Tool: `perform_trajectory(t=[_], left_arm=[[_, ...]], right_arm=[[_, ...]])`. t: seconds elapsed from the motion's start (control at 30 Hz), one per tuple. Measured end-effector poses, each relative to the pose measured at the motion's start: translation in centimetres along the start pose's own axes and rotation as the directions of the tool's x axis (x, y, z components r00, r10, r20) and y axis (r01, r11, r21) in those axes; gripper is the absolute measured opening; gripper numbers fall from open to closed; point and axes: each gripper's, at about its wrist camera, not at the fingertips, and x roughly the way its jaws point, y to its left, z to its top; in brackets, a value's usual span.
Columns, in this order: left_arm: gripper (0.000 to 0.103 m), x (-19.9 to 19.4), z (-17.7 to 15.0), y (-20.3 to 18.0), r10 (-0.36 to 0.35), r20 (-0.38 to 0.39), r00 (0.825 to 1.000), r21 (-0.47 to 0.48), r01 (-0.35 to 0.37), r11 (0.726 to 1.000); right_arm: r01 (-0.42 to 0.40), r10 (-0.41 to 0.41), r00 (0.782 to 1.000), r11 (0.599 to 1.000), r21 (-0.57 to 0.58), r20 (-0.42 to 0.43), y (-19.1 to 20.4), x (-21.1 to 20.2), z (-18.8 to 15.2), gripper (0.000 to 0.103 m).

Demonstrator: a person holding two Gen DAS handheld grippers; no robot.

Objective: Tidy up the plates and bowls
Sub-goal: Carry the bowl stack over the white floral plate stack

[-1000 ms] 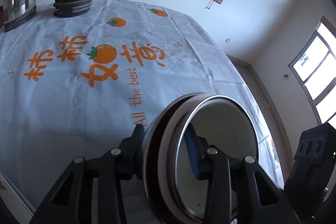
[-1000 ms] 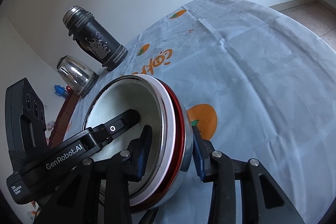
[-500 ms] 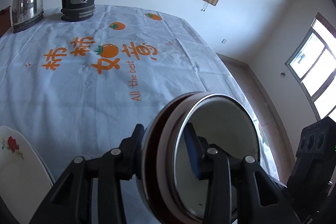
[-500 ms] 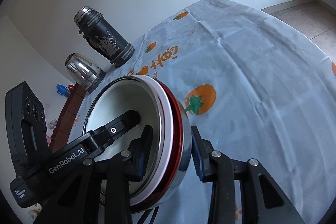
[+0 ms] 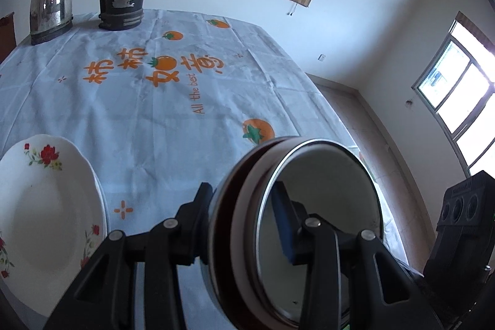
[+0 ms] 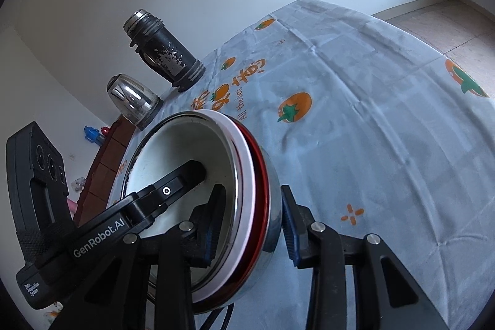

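- Since both grippers are clamped on the same nested stack of bowls (image 5: 309, 231) (steel one inside, then white, dark red, steel outermost), stacking looks pretty much done.
- left gripper (image 5: 247, 225) pinches one side of the rim, one pad inside, one outside.
- right gripper (image 6: 250, 225) does the same on the opposite side.
- Stack is held up off the pale blue tablecloth with orange fruit prints (image 5: 154, 119), tilted on edge.
- White floral plate (image 5: 46, 215) sits on the cloth just beside it, so I'd guess setting the bowls down is what's left.
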Motion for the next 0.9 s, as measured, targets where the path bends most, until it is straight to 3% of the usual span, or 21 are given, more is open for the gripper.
perform_trajectory(t=[0.4,0.9], left_arm=[[0.038,-3.2,-3.7,1.9,-0.007,-0.009,1.0,-0.017,0.006,1.0],[0.038,-6.8,-3.0,8.3,0.04,0.049,0.998,-0.093,-0.035,0.995]], right_arm=[[0.014,-0.014,1.0,1.0,-0.01,-0.018,2.1,-1.5,-4.3,0.038],[-0.037,0.031,0.998,0.994,-0.101,-0.056,8.9,1.4,-5.0,0.038]])
